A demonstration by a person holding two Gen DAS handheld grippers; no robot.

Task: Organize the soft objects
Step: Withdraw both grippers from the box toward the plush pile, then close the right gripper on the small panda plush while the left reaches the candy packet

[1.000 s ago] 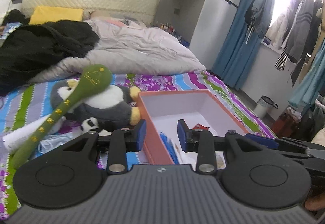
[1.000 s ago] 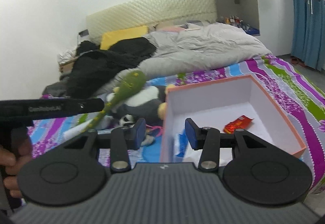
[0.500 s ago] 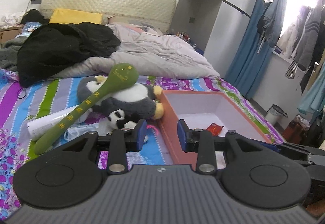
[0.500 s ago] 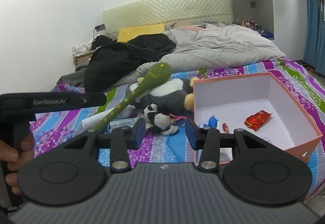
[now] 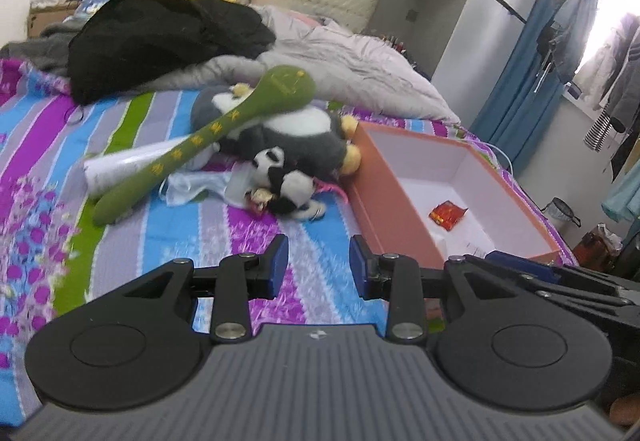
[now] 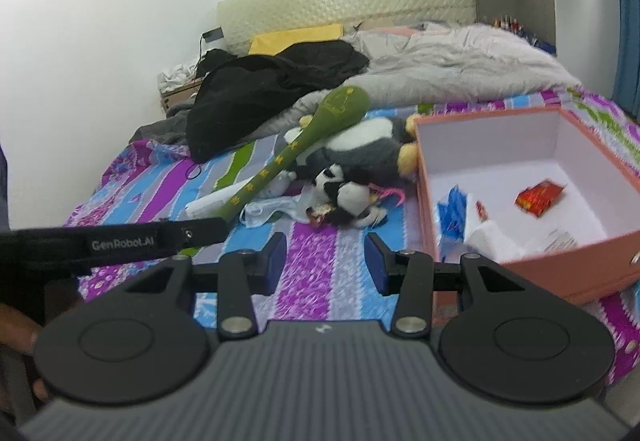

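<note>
On the striped, flowered bedsheet [image 5: 132, 237] a heap of soft toys lies just left of an open orange box [image 5: 394, 209] with a white inside. A long green plush spoon [image 5: 208, 133] leans across a grey and white plush penguin [image 5: 296, 137], its bowl resting on the penguin's body and its handle running down to the sheet. A small plush panda [image 5: 286, 183] lies against the near side of the penguin, close to the box wall. Inside the box sit a red packet [image 6: 540, 197] and a blue packet [image 6: 452, 217]. The left gripper [image 5: 318, 267] and the right gripper [image 6: 326, 265] both hover over bare sheet short of the toys, jaws parted with nothing between them. A black garment [image 5: 160, 37] and a grey duvet [image 5: 340, 69] lie further back.
</note>
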